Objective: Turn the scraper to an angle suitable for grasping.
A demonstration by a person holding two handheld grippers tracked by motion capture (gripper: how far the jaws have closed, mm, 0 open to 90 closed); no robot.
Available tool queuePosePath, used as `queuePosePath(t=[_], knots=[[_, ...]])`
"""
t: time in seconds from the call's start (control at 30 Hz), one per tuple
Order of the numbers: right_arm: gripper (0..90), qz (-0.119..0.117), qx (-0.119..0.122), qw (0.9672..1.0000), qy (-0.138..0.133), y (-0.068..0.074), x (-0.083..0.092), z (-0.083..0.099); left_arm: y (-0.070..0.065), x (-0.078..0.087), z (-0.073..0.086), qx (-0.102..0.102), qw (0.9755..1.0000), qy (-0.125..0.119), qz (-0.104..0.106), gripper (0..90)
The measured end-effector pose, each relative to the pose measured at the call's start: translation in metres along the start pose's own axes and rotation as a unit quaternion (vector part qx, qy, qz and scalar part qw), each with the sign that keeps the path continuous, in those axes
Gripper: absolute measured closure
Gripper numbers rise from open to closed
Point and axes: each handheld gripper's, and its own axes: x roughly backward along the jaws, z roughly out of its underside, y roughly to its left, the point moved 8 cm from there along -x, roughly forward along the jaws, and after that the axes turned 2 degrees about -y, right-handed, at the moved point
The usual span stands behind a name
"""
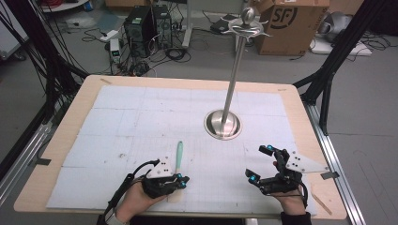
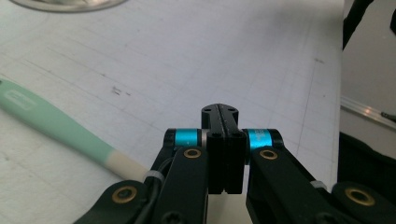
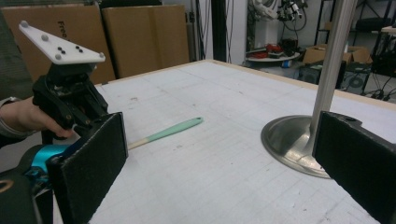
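Left gripper view first: my left gripper (image 2: 223, 122) has its jaws pressed flat together with nothing between them. Just to the left of the closed tips, partly behind the left jaw's arm, lies the spatula (image 2: 51, 123), flat on the mat (image 2: 261, 60). Its pale wooden end comes nearest to me, almost at the jaw's hinge, and the mint-green part runs away up and to the left. So the long axis passes beside my jaws, not between them, and the tool sits off to the side of where I point.

From the high view the same holds: the left gripper (image 1: 184, 181) rests near the table's near edge, and the spatula (image 1: 179, 157) stretches from just beside it straight away from me, toward the stand (image 1: 223, 124).

My right gripper (image 1: 261, 163) has its jaws spread wide and empty, well apart from the spatula. In the right gripper view the spatula (image 3: 172, 130) lies farther off between the two pads, crosswise to them, closer to the left hand (image 3: 25, 119) than to me.

I judge the left hand the nearer one; it would need to open and shift sideways over the handle before it can grip across the thin axis.
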Motion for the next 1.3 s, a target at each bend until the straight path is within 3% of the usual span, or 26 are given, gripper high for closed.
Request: queuePosePath(t=[0.43, 0.93, 1.3], knots=[[2.4, 0.006, 0.005, 1.0, -0.005, -0.002, 0.001, -0.001, -0.005, -0.009, 0.009, -0.002, 0.9992, 0.038, 0.007, 89.9], [2.5, 0.007, 0.003, 0.9999, -0.007, -0.002, 0.002, 0.0, -0.004, -0.003, 0.012, -0.029, 0.9979, 0.058, -0.007, 90.0], [2.5, 0.001, 0.001, 1.0, -0.002, 0.0, 0.001, 0.002, 0.007, 0.01, 0.017, -0.007, 0.9979, 0.065, 0.003, 90.0]])
